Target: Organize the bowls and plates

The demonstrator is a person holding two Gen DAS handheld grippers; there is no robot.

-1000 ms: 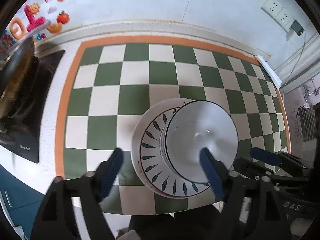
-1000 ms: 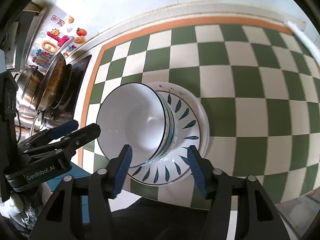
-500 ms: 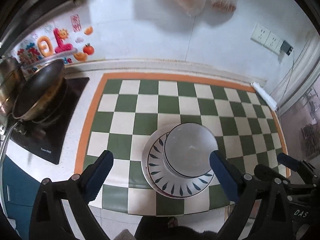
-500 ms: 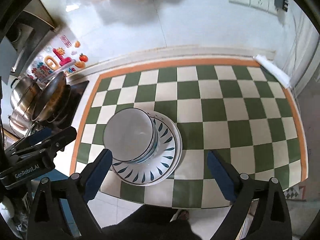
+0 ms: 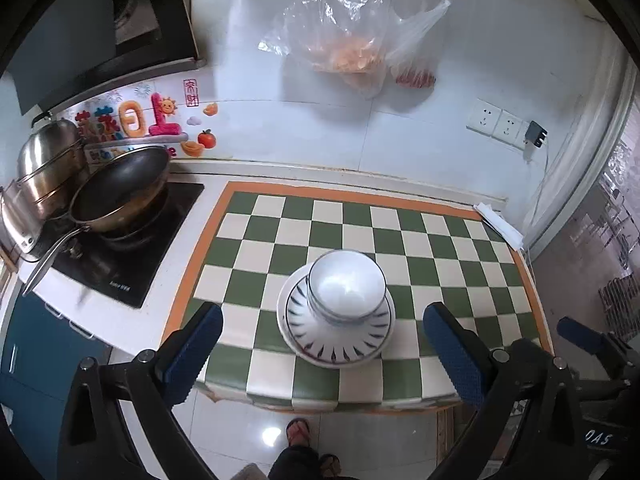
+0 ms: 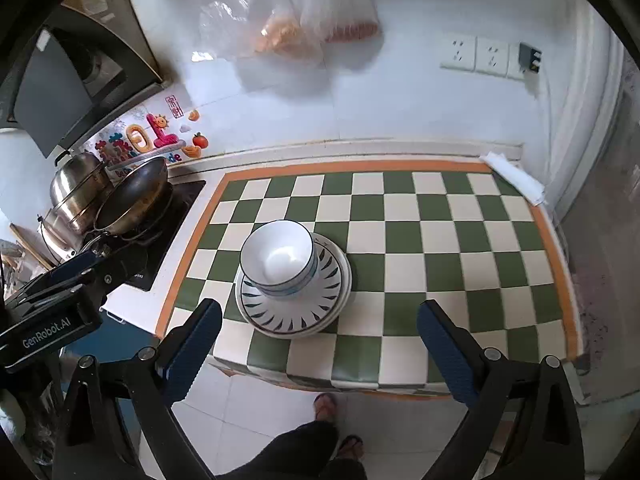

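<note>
White bowls with blue rims (image 5: 347,289) sit nested on a stack of leaf-patterned plates (image 5: 336,340) near the front of the green-and-white checked mat. The bowls (image 6: 279,258) and plates (image 6: 294,314) show in the right wrist view too. My left gripper (image 5: 323,351) is open and empty, held high and well back from the stack. My right gripper (image 6: 320,344) is also open and empty, high and back over the counter's front edge. The left gripper shows at the left of the right wrist view (image 6: 52,300).
A wok (image 5: 120,192) and steel pots (image 5: 44,176) stand on the black hob (image 5: 120,260) to the left. Plastic bags (image 5: 352,40) hang on the wall. A folded white cloth (image 5: 500,224) lies at the mat's far right corner. The floor and a person's feet (image 6: 332,420) show below.
Both grippers have pulled up and back from the stack and their jaws have opened wide. The bowls and plates stay put on the mat.
</note>
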